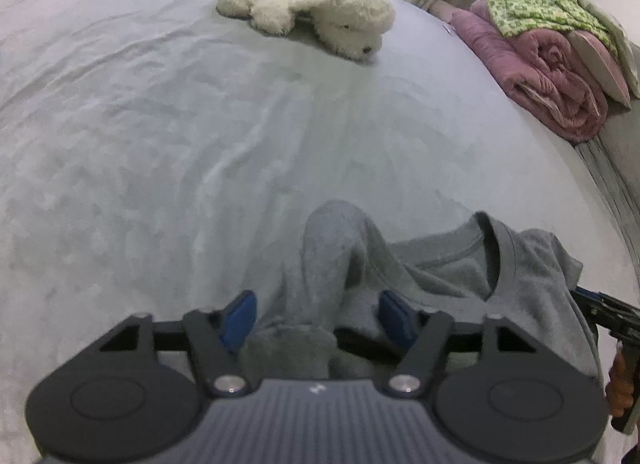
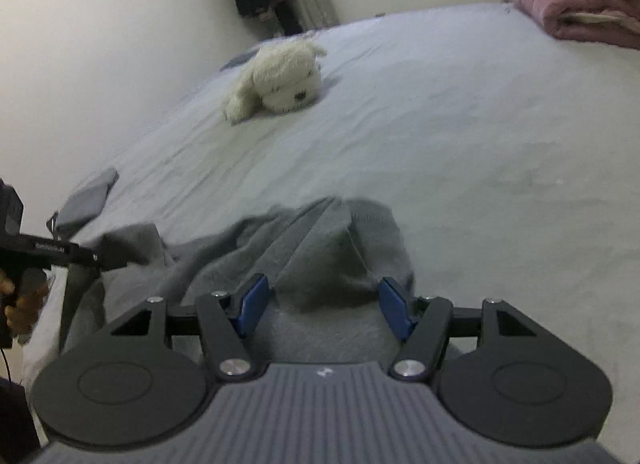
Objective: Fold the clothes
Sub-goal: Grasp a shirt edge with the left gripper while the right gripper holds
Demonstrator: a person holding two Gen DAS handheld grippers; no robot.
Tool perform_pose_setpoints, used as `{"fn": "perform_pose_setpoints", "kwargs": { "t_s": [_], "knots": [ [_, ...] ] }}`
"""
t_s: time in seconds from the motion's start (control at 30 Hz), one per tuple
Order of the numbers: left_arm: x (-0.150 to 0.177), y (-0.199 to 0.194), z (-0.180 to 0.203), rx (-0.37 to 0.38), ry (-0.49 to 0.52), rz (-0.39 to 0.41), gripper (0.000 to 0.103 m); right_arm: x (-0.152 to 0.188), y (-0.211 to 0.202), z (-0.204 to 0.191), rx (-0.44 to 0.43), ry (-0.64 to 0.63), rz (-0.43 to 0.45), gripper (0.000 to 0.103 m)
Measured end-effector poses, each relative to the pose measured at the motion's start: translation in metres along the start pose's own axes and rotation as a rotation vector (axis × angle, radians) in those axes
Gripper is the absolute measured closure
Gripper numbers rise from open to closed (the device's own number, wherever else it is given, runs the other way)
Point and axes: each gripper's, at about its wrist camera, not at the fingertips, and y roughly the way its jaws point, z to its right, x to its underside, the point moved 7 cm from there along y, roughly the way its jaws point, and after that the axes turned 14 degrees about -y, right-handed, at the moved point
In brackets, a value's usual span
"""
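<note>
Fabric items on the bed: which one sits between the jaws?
The grey T-shirt, bunched on the near edge of the bed. The pink quilt and green patterned cloth are stacked at the far side, beyond the white plush dog.

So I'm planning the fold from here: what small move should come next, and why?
Probably close both grippers on the cloth. The left gripper and right gripper stand open with bunched folds of the grey T-shirt between their pads, and the shirt lies crumpled on the bed, so it needs spreading first.
</note>
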Motion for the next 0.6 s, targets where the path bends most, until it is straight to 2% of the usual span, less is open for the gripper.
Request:
{"fn": "perform_pose_setpoints", "kwargs": {
  "t_s": [0.03,0.07,0.1,0.13,0.17,0.23,0.33,0.4,0.53,0.6],
  "knots": [
    [0.001,0.000,0.000,0.004,0.005,-0.005,0.055,-0.001,0.000,-0.003,0.001,-0.015,-0.006,0.072],
    [0.002,-0.001,0.001,0.004,0.012,-0.004,0.064,-0.003,-0.002,-0.008,0.002,-0.043,-0.002,0.082],
    [0.002,-0.002,0.002,0.003,0.019,-0.002,0.068,-0.005,-0.004,-0.013,0.004,-0.070,0.002,0.089],
    [0.001,-0.003,0.003,-0.004,0.026,0.012,0.081,-0.008,-0.007,-0.018,0.006,-0.098,0.006,0.093],
    [-0.001,-0.007,0.004,-0.007,0.021,0.033,0.092,-0.010,-0.009,-0.023,0.009,-0.126,0.012,0.093],
    [-0.006,-0.015,0.005,-0.003,0.013,0.078,0.098,-0.018,-0.017,-0.030,0.028,-0.181,0.037,0.094],
    [-0.015,-0.027,0.004,0.009,-0.001,0.136,0.099,-0.030,-0.041,-0.048,0.028,-0.239,0.122,0.094],
    [-0.016,-0.027,0.001,0.019,-0.018,0.126,0.099,-0.037,-0.056,-0.063,0.016,-0.274,0.176,0.094],
    [-0.011,-0.019,-0.002,0.003,-0.019,0.084,0.099,-0.028,-0.070,-0.106,-0.085,-0.362,0.172,0.095],
    [-0.012,-0.018,-0.003,-0.002,-0.024,0.086,0.098,-0.015,-0.066,-0.136,-0.154,-0.439,0.132,0.095]
  ]
}}
